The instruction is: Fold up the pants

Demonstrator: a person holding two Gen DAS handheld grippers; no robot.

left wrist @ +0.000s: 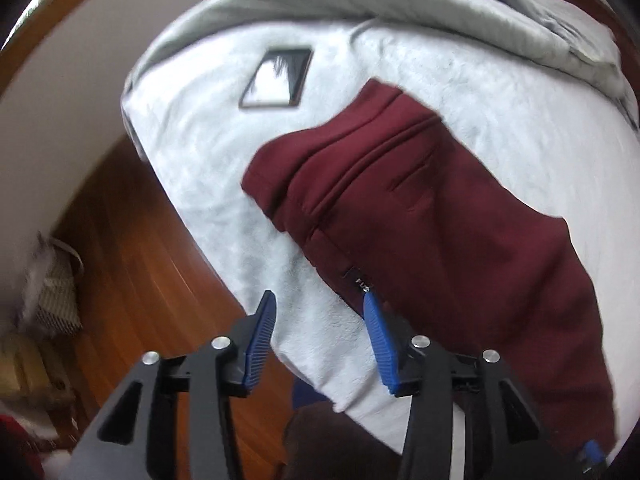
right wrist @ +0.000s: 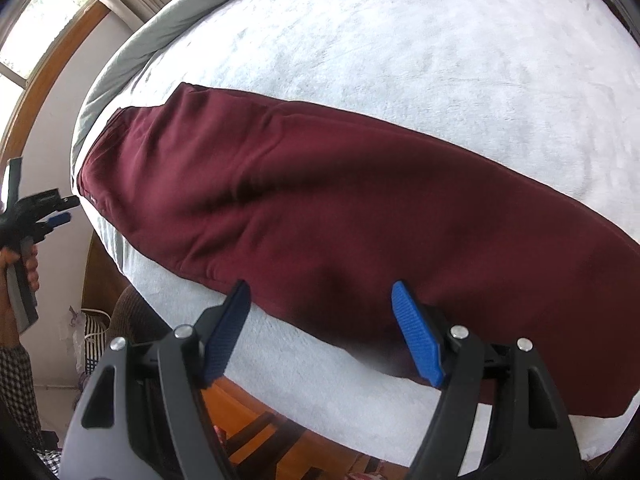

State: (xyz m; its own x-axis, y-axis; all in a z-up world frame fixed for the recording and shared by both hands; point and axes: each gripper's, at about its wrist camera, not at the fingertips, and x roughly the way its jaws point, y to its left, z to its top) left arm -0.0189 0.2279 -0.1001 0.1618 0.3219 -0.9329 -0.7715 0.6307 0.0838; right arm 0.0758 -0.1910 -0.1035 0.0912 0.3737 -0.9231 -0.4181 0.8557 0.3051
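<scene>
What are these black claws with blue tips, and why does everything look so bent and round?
No robot here: a person holds a hand-operated gripper in each hand, and each carries a wide-angle camera that curves the view. One picture looks along the left gripper, the other along the right gripper. Both stand open, holding nothing. Dark red pants lie on a white blanket over a bed, with a phone nearby. In the right gripper's picture you can see the person's hand holding the left gripper.
</scene>
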